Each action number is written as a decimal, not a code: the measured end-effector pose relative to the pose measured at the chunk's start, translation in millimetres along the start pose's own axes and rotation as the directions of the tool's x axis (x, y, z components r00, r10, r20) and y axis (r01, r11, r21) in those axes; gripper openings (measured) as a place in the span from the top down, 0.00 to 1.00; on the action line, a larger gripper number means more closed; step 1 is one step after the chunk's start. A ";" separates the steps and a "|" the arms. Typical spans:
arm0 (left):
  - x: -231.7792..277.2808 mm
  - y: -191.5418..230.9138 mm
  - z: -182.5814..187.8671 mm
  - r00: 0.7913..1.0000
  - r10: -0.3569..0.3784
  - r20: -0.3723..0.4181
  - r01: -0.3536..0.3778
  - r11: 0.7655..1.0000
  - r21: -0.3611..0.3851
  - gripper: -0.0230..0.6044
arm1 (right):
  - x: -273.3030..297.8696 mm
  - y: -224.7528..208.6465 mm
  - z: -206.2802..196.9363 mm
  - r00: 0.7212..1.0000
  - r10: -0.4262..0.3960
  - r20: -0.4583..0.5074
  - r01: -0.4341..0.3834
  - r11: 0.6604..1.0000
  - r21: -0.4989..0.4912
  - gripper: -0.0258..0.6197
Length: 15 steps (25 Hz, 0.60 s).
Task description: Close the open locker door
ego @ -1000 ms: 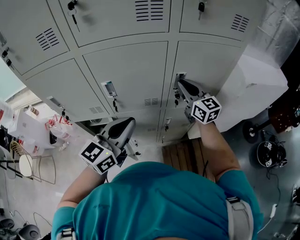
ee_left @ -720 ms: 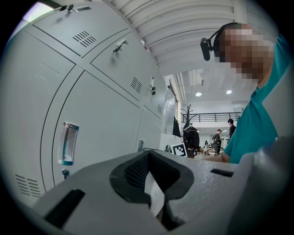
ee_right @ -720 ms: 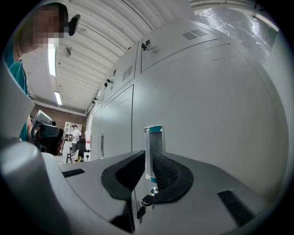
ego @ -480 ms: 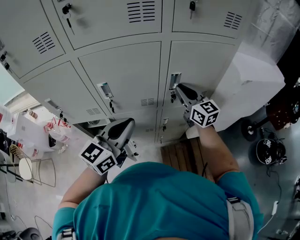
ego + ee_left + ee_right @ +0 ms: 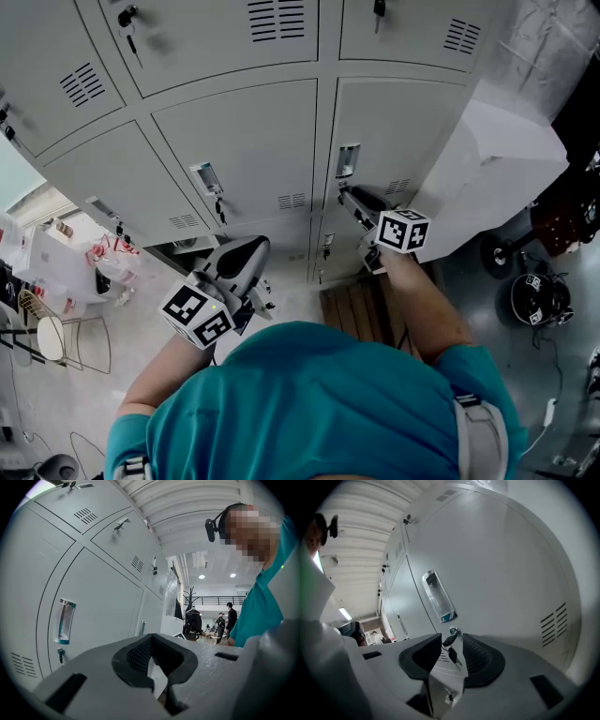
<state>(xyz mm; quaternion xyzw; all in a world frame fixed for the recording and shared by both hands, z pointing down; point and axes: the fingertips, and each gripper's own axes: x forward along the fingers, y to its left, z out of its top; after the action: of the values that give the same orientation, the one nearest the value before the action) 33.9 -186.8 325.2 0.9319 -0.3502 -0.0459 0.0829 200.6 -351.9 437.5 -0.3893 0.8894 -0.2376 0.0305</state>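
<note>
The grey locker door [image 5: 398, 131] with a recessed handle [image 5: 348, 159] lies flush with the doors around it. My right gripper [image 5: 350, 194] points at it just below the handle. Its jaws have just been opening and now stand apart. In the right gripper view the lock [image 5: 453, 630] with its key and a hanging key bunch [image 5: 453, 654] shows in the gap of the right gripper [image 5: 451, 641], and the pads do not touch it. My left gripper [image 5: 261, 246] hangs low in front of the lower lockers, tips together on nothing [image 5: 151, 641].
A white cabinet [image 5: 506, 159] stands right of the lockers, with a wooden pallet [image 5: 361, 305] on the floor below. A wire chair [image 5: 56, 328] and bags [image 5: 112, 258] sit at the left. Dark gear with wheels [image 5: 536, 302] lies at the far right.
My right gripper has dropped from the handle and lock to just below them, and its marker cube has rolled. The left gripper has kept still.
</note>
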 end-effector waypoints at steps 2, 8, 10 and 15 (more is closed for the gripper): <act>0.2 -0.3 -0.8 1.000 0.000 -0.001 0.000 1.000 -0.001 0.96 | 5.5 -0.6 -7.1 1.000 0.020 -0.006 -0.019 0.997 0.073 0.77; -1.9 0.0 -0.6 1.000 0.005 -0.001 -0.005 1.000 -0.001 0.96 | 14.5 -3.4 -8.9 1.000 -0.001 0.005 0.000 0.991 0.133 0.89; -2.8 0.4 -1.1 1.000 0.007 -0.002 -0.007 1.000 -0.002 0.96 | 16.9 -4.8 -7.9 1.000 -0.023 0.002 0.022 0.992 0.126 0.90; -6.2 1.7 -0.8 1.000 0.014 -0.002 -0.014 1.000 0.003 0.96 | 22.4 -3.6 -5.6 0.995 -0.100 -0.024 0.099 0.995 -0.018 0.91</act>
<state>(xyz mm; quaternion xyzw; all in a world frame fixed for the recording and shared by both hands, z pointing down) 28.2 -183.8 326.5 0.9296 -0.3567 -0.0437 0.0823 186.1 -367.6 447.0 -0.4304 0.8712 -0.2362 0.0046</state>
